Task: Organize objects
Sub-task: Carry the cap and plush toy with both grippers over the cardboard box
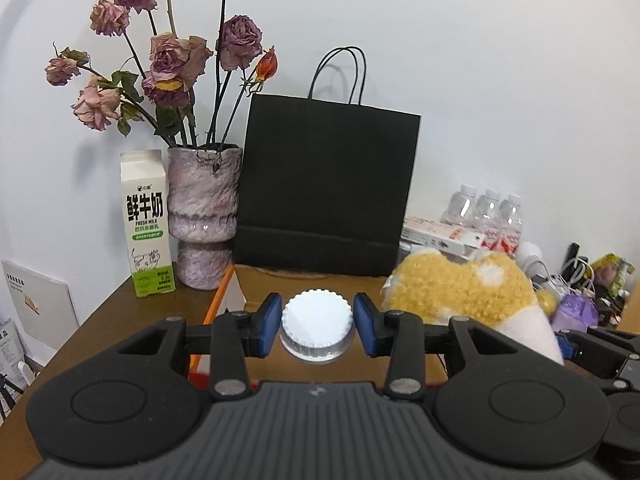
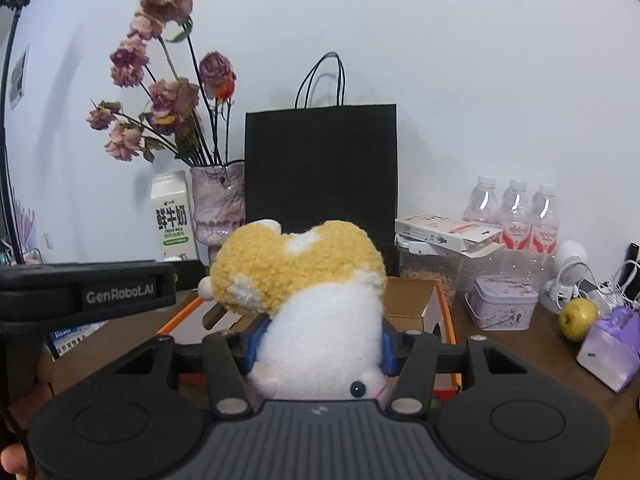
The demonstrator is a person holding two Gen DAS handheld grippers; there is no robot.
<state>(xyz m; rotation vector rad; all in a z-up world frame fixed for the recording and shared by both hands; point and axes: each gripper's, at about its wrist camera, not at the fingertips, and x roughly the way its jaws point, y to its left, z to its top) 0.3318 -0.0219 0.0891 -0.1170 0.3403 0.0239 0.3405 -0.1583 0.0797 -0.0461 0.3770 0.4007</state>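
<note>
My left gripper (image 1: 317,322) is shut on a white ridged bottle cap (image 1: 316,320); the blue pads press its two sides and the bottle below is hidden. My right gripper (image 2: 318,340) is shut on a yellow and white plush toy (image 2: 312,280), which fills the gap between its blue pads. In the left wrist view the same plush toy (image 1: 460,292) shows at the right. An open cardboard box with an orange edge (image 1: 224,296) lies on the brown table below both grippers, and the cardboard box (image 2: 416,296) shows again behind the plush.
Against the wall stand a milk carton (image 1: 147,224), a vase of dried roses (image 1: 202,216) and a black paper bag (image 1: 326,184). Three water bottles (image 2: 516,216), a glove box (image 2: 444,234), a lilac tin (image 2: 502,302), a green apple (image 2: 578,318) and cables crowd the right.
</note>
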